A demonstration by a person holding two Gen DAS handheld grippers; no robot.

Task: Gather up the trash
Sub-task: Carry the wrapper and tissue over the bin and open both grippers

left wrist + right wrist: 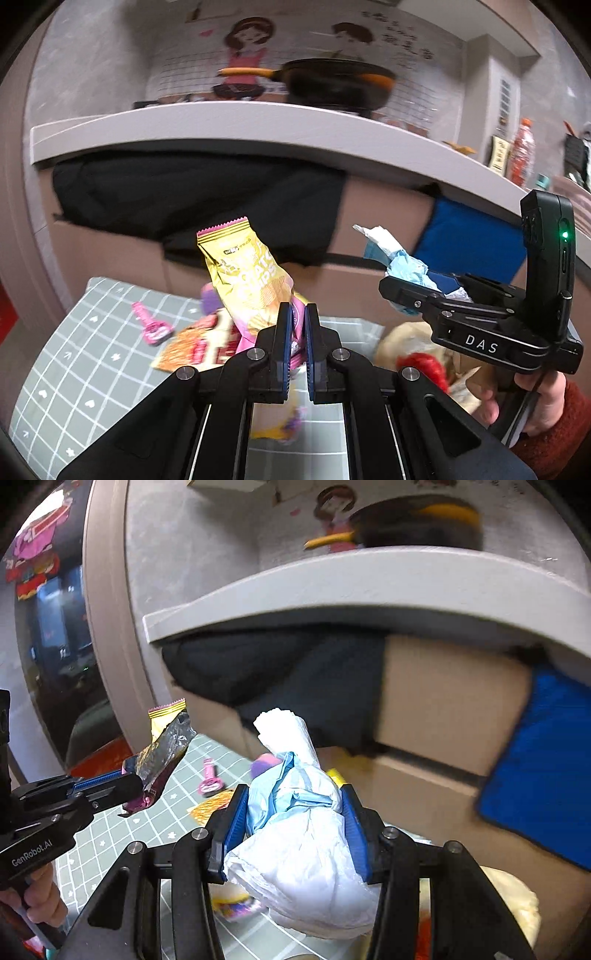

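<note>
My left gripper (pixel 296 317) is shut on a yellow and pink chip bag (pixel 246 269), held upright above the grey grid mat (pixel 74 369). It also shows in the right wrist view (pixel 162 746), at the left. My right gripper (pixel 293 797) is shut on a crumpled white and light blue plastic wad (pixel 299 834); the wad also shows in the left wrist view (pixel 399 258), at the right. On the mat lie an orange and red snack wrapper (pixel 195 347), a pink wrapper piece (pixel 151 325) and a small yellow-purple wrapper (pixel 284 428).
A grey counter ledge (pixel 221 125) overhangs the mat, with a black pan (pixel 332 85) on it. Below it are cardboard boxes (pixel 443 701), black cloth (pixel 184 199) and a blue item (pixel 546 753). A beige bag (pixel 406 336) with red contents sits at the right.
</note>
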